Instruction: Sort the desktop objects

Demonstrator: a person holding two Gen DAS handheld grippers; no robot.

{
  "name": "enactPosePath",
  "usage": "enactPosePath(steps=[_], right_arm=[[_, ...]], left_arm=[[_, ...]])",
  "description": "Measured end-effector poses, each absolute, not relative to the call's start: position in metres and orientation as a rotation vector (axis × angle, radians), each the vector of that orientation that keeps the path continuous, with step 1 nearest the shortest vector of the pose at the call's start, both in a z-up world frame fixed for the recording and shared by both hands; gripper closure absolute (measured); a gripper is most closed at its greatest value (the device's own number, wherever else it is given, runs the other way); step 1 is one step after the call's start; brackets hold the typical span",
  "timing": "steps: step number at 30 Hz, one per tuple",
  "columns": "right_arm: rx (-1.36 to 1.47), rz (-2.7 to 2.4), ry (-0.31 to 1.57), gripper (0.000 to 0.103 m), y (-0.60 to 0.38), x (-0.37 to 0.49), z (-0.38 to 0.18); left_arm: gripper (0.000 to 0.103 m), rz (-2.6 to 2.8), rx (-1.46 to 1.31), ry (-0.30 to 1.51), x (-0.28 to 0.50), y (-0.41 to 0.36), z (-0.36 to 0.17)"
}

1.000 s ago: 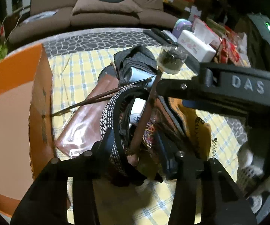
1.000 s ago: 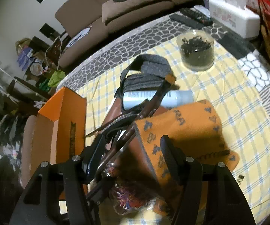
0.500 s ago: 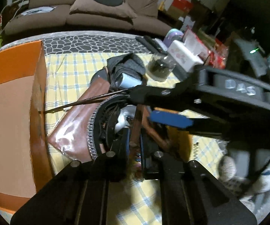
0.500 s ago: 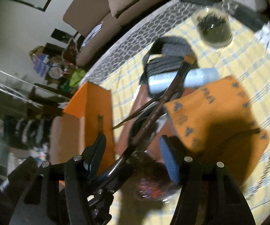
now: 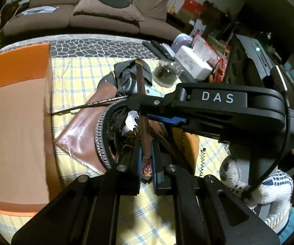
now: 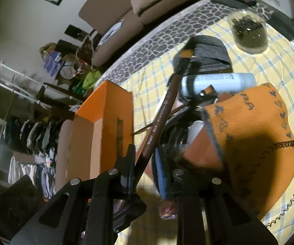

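My left tool (image 5: pixel 146 159) pinches the light, stiff brown paintbrush (image 5: pixel 142 110) near its butt while my right tool (image 6: pixel 144 163), just narrowed, straddles its shaft.

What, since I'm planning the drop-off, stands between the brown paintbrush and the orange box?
Nothing visible: between the brown paintbrush in the left tool and the orange box lie only a flat wallet, thin stick and cloth.

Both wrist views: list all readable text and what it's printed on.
"DAS": white letters on the right gripper body.
"YINGHUA 600 JAPAN", roughly: white print along the brown paintbrush handle; a short mark before it is unreadable.
Black print on the orange box wall: too blurred.
Black print on the white bottle: too small.
Orange cloth: dark marks, illegible.
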State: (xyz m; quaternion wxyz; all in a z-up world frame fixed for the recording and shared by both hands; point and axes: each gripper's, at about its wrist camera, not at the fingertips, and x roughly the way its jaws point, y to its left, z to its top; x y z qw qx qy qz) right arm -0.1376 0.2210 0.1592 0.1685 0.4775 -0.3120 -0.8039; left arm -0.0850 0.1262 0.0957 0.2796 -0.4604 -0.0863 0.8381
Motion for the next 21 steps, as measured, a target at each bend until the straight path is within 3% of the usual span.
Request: enactPosePath(steps=[21], right_arm=[[1.268,-2.171,-0.706,0.083,0.095,-0.156,0.178]], left_arm=[[0.094,2.381,-1.268,-0.297,-0.085,0.031,0.098]])
